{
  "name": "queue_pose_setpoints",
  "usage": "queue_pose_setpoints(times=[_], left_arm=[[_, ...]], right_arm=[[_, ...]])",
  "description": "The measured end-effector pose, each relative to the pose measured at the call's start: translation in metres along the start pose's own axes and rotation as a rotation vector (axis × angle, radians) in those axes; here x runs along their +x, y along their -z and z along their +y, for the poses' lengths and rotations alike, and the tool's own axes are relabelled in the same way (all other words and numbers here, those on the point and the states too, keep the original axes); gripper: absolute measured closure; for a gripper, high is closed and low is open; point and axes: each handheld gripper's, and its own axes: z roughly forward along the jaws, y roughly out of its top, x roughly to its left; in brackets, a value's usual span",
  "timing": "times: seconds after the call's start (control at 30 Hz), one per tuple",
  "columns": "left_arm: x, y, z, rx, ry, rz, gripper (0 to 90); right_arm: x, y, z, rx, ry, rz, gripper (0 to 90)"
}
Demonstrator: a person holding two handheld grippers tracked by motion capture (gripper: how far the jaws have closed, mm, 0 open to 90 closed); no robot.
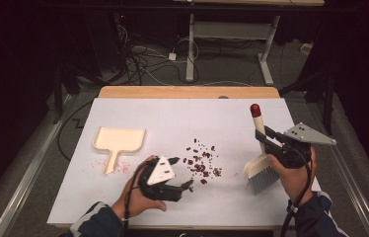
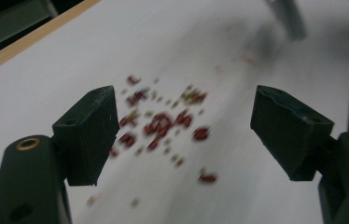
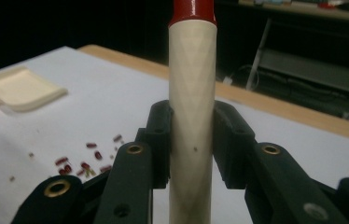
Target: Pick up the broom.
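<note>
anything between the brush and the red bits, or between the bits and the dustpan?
Nothing visible. The brush, held in the right gripper, has bare white sheet between it and the scattered red bits; the same bare sheet runs on from them to the dustpan.

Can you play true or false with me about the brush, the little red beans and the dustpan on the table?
1. The right gripper is holding the brush by its handle. True.
2. The left gripper is holding the dustpan. False: its jaws are open with nothing between them, and the dustpan lies apart on the white table cover.
3. The red beans are inside the dustpan. False: they lie scattered on the cover between the dustpan and the brush.
4. The brush handle has a red tip. True.
5. The brush bristles point down toward the table. True.
</note>
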Motion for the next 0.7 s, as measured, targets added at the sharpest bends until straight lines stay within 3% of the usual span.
queue_pose_setpoints(times=[0.03, 0.07, 0.13, 0.2, 0.27, 0.43, 0.6, 0.7], left_arm=[[-0.012, -0.014, 0.016, -0.022, -0.016, -0.035, 22.4], [-0.012, -0.014, 0.016, -0.022, -0.016, -0.035, 22.9], [-0.026, -0.035, 0.036, -0.046, -0.020, -0.069, 23.2], [-0.030, -0.042, 0.041, -0.055, -0.017, -0.074, 24.2], [-0.037, -0.058, 0.054, -0.075, -0.002, -0.076, 25.0], [-0.035, -0.076, 0.060, -0.078, 0.060, -0.078, 33.3], [-0.029, -0.076, 0.056, -0.073, 0.063, -0.115, 49.5], [-0.026, -0.074, 0.055, -0.077, 0.067, -0.130, 59.0]], right_arm=[[0.005, 0.001, 0.002, -0.007, 0.006, 0.006, 70.3], [0.010, 0.002, 0.003, -0.029, 0.004, 0.005, 70.3], [0.021, 0.002, 0.006, -0.049, 0.006, 0.024, 70.3], [0.026, 0.002, 0.006, -0.064, 0.013, 0.025, 70.2], [0.042, 0.003, 0.008, -0.097, 0.029, 0.029, 70.2], [0.061, 0.004, 0.009, -0.127, 0.026, 0.057, 70.2], [0.069, 0.007, 0.010, -0.147, 0.053, 0.069, 70.1], [0.068, 0.010, 0.011, -0.152, 0.038, 0.078, 70.0]])
